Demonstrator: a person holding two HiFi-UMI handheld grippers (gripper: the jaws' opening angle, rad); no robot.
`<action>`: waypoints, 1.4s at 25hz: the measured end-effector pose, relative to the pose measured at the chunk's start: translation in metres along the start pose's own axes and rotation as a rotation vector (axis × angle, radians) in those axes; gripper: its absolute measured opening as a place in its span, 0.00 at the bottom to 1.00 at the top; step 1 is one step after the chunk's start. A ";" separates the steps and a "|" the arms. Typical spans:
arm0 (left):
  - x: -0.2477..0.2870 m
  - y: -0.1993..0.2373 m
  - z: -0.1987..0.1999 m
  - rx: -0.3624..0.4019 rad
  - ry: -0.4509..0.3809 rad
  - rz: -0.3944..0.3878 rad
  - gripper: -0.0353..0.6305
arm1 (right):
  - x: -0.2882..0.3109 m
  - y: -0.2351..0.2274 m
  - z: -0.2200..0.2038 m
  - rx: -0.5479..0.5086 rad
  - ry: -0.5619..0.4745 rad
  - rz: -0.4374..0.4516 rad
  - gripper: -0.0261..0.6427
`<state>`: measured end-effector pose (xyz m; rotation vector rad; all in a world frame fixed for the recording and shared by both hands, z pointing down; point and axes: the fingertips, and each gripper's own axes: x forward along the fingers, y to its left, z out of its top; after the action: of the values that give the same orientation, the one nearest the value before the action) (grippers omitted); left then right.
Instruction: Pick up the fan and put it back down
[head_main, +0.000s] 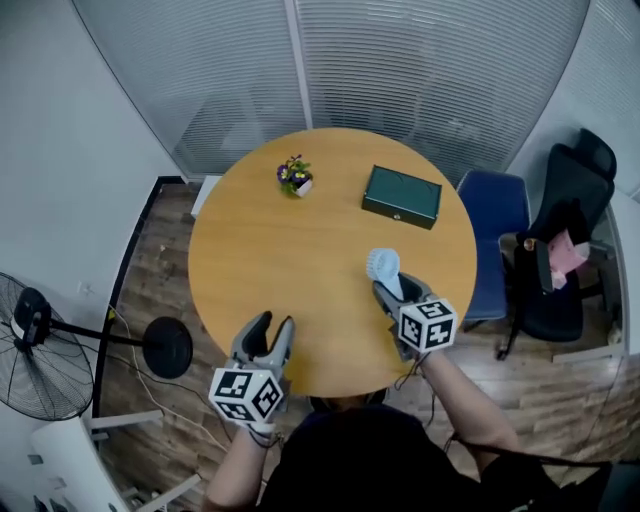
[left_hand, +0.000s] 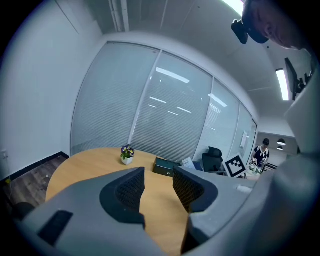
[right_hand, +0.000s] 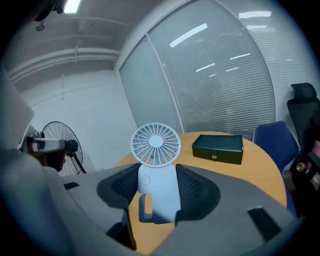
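A small white handheld fan (head_main: 383, 265) with a round grille stands upright over the right front of the round wooden table (head_main: 300, 240). My right gripper (head_main: 390, 288) is shut on it. In the right gripper view the fan (right_hand: 156, 145) fills the gap between the two dark pads (right_hand: 125, 185), which press on its body from both sides; the right gripper (right_hand: 158, 175) points across the table. My left gripper (head_main: 270, 325) hovers at the table's near left edge, open. Nothing lies between the jaws of the left gripper (left_hand: 159, 180) in its own view.
A dark green box (head_main: 401, 196) lies at the table's far right and a small flower pot (head_main: 295, 177) at the far middle. A black floor fan (head_main: 40, 350) stands left of the table. A blue chair (head_main: 495, 215) and a black office chair (head_main: 565, 250) stand to the right.
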<state>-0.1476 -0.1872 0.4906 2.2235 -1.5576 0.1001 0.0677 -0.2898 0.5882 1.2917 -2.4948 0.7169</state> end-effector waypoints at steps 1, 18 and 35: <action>-0.002 0.002 -0.002 -0.003 0.002 0.012 0.31 | 0.010 -0.002 -0.011 -0.002 0.036 -0.002 0.38; -0.103 0.073 -0.045 -0.099 0.017 0.326 0.31 | 0.163 0.017 -0.122 -0.277 0.436 0.026 0.38; -0.103 0.097 -0.041 -0.108 0.011 0.321 0.31 | 0.165 0.013 -0.101 -0.244 0.368 -0.085 0.39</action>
<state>-0.2674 -0.1082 0.5260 1.8731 -1.8561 0.1182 -0.0396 -0.3446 0.7401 1.0619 -2.1412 0.5515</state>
